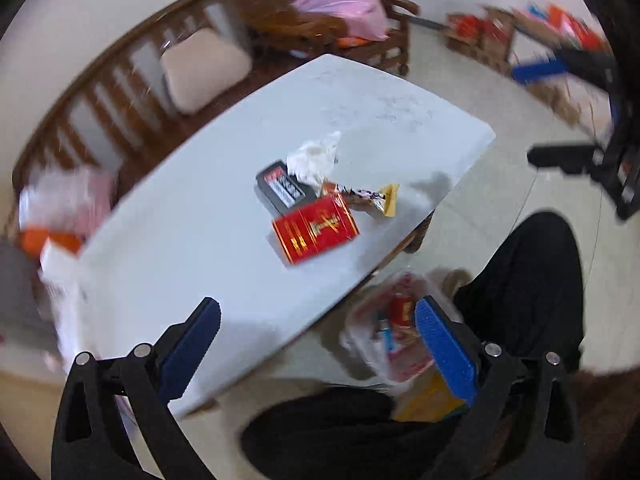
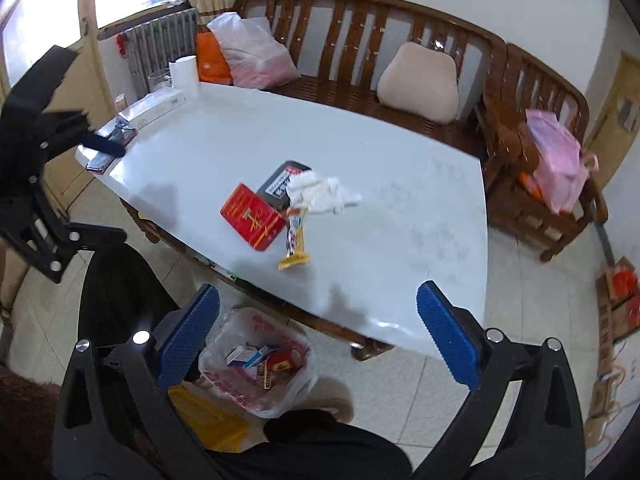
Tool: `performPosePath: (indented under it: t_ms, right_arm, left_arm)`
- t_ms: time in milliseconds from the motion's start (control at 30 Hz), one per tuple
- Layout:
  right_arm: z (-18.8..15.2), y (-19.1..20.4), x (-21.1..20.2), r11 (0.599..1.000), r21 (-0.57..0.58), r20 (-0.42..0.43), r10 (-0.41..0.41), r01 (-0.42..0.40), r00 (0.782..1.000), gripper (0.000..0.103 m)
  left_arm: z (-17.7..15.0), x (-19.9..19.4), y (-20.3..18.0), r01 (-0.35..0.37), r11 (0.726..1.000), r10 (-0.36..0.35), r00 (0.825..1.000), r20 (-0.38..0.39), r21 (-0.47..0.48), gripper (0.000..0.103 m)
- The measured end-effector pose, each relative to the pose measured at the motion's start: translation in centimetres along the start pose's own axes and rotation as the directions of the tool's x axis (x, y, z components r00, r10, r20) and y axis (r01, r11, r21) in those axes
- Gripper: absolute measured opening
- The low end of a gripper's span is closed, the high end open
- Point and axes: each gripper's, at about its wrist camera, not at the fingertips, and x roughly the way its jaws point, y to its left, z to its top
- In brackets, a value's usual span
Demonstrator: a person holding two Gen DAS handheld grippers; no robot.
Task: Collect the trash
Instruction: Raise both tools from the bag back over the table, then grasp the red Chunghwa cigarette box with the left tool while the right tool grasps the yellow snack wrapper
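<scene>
On the white table (image 1: 192,216) (image 2: 400,216) lie a red box (image 1: 316,228) (image 2: 253,216), a black box (image 1: 282,192) (image 2: 280,182), a crumpled white tissue (image 1: 314,158) (image 2: 324,192) and a snack wrapper with a yellow end (image 1: 370,196) (image 2: 295,240). A clear plastic trash bag (image 1: 394,332) (image 2: 260,364) sits on the floor by the table's near edge, with several packets inside. My left gripper (image 1: 318,332) is open and empty above the table edge. My right gripper (image 2: 318,332) is open and empty above the bag and table edge.
A wooden bench (image 2: 360,24) with a beige cushion (image 2: 420,80) and plastic bags stands behind the table. A wooden chair (image 2: 540,184) holds a pink bag. The person's black-clad legs (image 1: 528,280) are beside the bag. Boxes and a paper roll (image 2: 184,72) sit at the table's far end.
</scene>
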Motion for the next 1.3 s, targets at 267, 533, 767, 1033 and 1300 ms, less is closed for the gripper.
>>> performPosePath:
  t_ms: [267, 533, 767, 1033, 1300]
  right_arm:
    - [3.0, -0.4, 0.3, 0.999, -0.026, -0.027, 0.019, -0.02, 0.999, 0.097]
    - [5.9, -1.0, 1.9, 0.998, -0.058, -0.033, 0.023, -0.025, 0.999, 0.097]
    - [6.2, -1.2, 6.1, 0.995, -0.069, -0.112, 0.068, -0.076, 0.991, 0.097]
    - [4.5, -0.7, 13.0, 0.992, -0.069, -0.243, 0.09, -0.11, 0.966, 0.097]
    - [3.1, 0.3, 17.8, 0.988, -0.104, -0.334, 0.076, -0.117, 0.94, 0.097]
  left_arm:
    - [1.8, 1.2, 0.8, 0.014, 0.968, -0.013, 1.0, -0.005, 0.25, 0.095]
    - [2.3, 3.6, 0.3, 0.114, 0.88, -0.113, 0.993, -0.03, 0.462, 0.095]
    - [2.5, 6.3, 0.0, 0.238, 0.819, -0.217, 0.971, -0.102, 0.522, 0.095]
    - [3.5, 11.8, 0.7, 0.297, 0.813, -0.244, 0.955, -0.17, 0.501, 0.095]
    - [4.0, 14.8, 0.7, 0.31, 0.804, -0.232, 0.949, -0.212, 0.508, 0.095]
